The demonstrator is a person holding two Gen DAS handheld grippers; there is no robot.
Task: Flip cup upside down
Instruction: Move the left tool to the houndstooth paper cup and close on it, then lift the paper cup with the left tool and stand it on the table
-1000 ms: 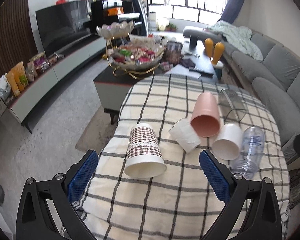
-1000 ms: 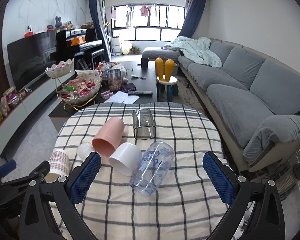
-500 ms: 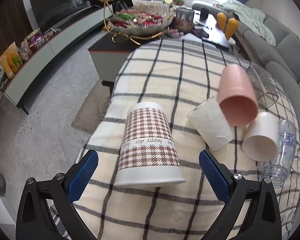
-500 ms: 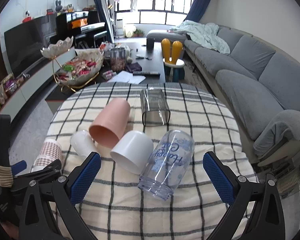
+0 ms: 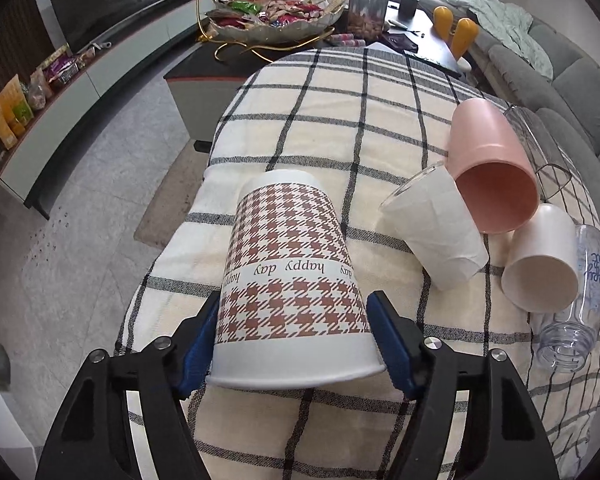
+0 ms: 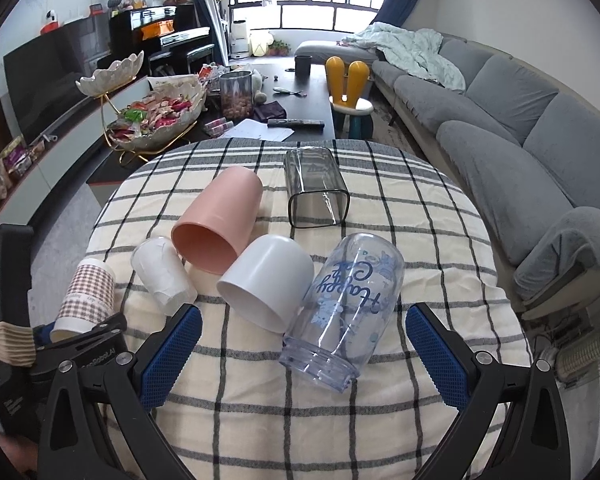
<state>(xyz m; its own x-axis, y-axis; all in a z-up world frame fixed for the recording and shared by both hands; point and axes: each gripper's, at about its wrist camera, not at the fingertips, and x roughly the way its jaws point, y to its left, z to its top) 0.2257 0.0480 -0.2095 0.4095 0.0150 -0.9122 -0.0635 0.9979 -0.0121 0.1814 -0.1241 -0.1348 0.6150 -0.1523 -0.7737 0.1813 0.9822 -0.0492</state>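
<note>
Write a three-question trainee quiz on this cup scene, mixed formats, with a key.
1. True or false: the left gripper has its blue pads against the houndstooth cup.
2. Multiple choice: the right gripper is A) open, holding nothing B) shut on the clear printed cup C) shut on the pink cup.
3. Fill in: the printed words on the houndstooth cup read "happy ___".

Key: 1 true; 2 A; 3 day.

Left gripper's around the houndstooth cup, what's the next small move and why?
Probably lift it slightly. The left gripper has its blue pads against both sides of the houndstooth cup near its rim, and the cup lies on the checked cloth, so it needs clearance before turning.
</note>
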